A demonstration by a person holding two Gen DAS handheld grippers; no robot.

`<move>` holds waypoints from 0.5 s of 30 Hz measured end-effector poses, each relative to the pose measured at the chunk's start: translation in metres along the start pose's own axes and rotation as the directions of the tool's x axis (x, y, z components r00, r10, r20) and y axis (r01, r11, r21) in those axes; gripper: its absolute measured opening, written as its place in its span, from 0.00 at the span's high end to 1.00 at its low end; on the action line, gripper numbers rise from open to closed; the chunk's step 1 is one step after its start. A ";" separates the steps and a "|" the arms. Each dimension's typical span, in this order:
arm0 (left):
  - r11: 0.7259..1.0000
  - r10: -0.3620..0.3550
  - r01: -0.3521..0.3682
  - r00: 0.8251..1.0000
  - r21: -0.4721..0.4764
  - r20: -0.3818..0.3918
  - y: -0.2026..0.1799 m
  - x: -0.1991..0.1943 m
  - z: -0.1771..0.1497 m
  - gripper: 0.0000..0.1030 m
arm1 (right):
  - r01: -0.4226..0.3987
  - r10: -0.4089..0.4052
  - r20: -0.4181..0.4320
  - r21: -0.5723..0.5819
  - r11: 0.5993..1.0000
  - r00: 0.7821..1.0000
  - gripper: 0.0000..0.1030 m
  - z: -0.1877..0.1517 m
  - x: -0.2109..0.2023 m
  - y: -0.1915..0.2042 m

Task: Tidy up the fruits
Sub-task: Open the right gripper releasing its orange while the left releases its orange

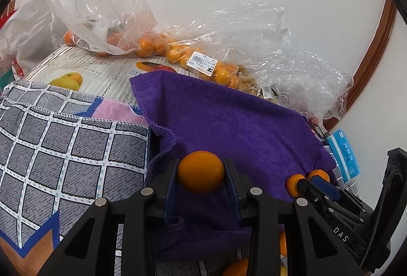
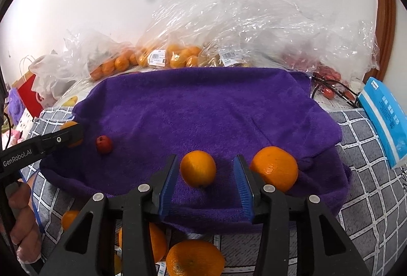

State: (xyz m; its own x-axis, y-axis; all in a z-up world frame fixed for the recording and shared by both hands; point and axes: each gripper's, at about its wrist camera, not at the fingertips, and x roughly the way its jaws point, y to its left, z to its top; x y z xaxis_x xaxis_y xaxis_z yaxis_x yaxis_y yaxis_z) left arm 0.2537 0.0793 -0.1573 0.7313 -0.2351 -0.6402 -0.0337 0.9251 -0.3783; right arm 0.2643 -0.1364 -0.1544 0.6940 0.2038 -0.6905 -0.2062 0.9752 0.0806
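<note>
A purple towel (image 2: 203, 108) covers the table's middle. The left gripper (image 1: 201, 173) clamps an orange (image 1: 201, 171) at its near-left edge. The right gripper (image 2: 203, 174) stands released around a small orange (image 2: 198, 168), which may roll off the near edge.

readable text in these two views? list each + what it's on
"DAS": right gripper body, left wrist view.
"GenRobot.AI": left gripper arm, right wrist view.
Barcode price label on the bag of oranges: print too small to read.
Second barcode label on a neighbouring bag: unreadable.
Blue packet: white print, too blurred to read.
Printed sheet with fruit pictures: text unreadable.
</note>
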 end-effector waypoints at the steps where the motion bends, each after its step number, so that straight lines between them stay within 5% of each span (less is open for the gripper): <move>1: 1.000 -0.002 0.002 1.000 0.000 0.000 0.000 0.000 0.000 0.68 | 0.005 -0.005 0.003 0.001 1.000 1.000 0.56 0.000 -0.001 0.000; 15: 1.000 -0.026 0.026 1.000 -0.005 0.011 0.001 -0.005 0.001 0.65 | 0.003 -0.005 0.028 0.053 0.999 1.000 0.52 -0.001 -0.005 -0.005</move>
State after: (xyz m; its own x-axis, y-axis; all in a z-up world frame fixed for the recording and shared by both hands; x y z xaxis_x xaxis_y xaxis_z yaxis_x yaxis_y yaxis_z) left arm 0.2507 0.0820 -0.1539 0.7397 -0.2552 -0.6226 -0.0187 0.9171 -0.3982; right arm 0.2612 -0.1427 -0.1524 0.7143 0.2015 -0.6702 -0.1670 0.9791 0.1163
